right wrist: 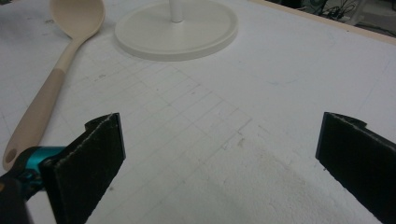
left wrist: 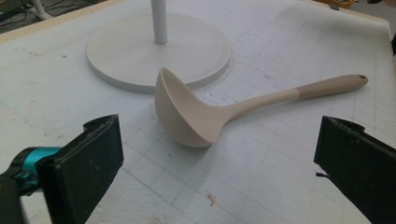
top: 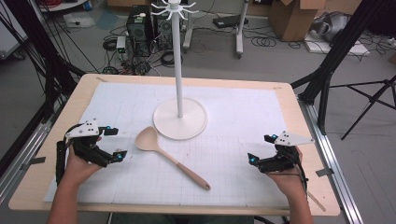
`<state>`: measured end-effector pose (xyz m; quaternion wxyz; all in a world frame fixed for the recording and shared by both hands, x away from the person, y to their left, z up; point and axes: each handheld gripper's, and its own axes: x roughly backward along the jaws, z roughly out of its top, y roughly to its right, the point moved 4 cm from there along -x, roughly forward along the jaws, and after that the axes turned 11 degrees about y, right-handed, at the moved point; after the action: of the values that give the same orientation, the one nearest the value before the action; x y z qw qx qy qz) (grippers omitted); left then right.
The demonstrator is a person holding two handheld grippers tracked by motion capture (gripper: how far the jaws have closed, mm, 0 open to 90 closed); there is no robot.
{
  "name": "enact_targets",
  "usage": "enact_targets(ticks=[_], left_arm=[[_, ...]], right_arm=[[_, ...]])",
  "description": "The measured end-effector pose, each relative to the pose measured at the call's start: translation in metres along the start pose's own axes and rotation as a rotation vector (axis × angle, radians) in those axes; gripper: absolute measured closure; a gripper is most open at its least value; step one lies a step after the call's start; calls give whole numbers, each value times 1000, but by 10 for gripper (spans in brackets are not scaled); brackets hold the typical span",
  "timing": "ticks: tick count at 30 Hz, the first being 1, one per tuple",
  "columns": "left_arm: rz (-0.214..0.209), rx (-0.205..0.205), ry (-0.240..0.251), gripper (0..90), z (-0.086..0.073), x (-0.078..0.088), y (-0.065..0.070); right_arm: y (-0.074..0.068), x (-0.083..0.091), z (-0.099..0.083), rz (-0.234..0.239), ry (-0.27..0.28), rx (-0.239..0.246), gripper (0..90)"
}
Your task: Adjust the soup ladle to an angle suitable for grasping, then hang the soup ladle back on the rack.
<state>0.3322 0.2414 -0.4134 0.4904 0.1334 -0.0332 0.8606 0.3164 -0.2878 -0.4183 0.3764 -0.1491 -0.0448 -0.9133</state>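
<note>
A beige ladle (top: 173,158) lies on the white grid mat (top: 233,121), bowl toward the stand, handle pointing to the front right. A white hook stand (top: 179,60) rises from its round base (top: 180,122) at the mat's middle. My left gripper (top: 116,143) rests open at the mat's left, its jaws facing the ladle's bowl (left wrist: 187,112) a short way off, nothing between them. My right gripper (top: 260,148) stands open at the right, apart from the ladle's handle (right wrist: 42,102). In the left gripper view the stand's base (left wrist: 140,60) sits just behind the bowl.
The mat covers most of a wooden table (top: 303,140). Black tripod legs (top: 327,84) stand off the table's right edge. Computer gear and cables (top: 140,32) sit on the floor behind, with cardboard boxes (top: 294,18) at the back right.
</note>
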Motion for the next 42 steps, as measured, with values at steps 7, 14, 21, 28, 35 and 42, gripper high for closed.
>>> enact_targets(ticks=[7, 14, 21, 28, 35, 42], left_arm=[[10, 0, 10, 17, 1, 4, -2], [15, -1, -3, 17, 0, 5, -1], [32, -7, -15, 17, -1, 9, -1], [46, -9, -7, 17, 1, 15, -1], [49, -11, -3, 17, 1, 17, -1], [57, -10, 0, 17, 1, 20, -2]], right_arm=[[-3, -2, 3, 12, 0, 7, 2], [-14, -6, 11, 41, 7, 14, 2], [-27, -17, 23, 75, 18, 30, 2], [-45, -34, 38, 126, -3, 54, 2], [-66, -56, 51, 180, -18, 90, 2], [-75, -71, 55, 204, -31, 101, 2]])
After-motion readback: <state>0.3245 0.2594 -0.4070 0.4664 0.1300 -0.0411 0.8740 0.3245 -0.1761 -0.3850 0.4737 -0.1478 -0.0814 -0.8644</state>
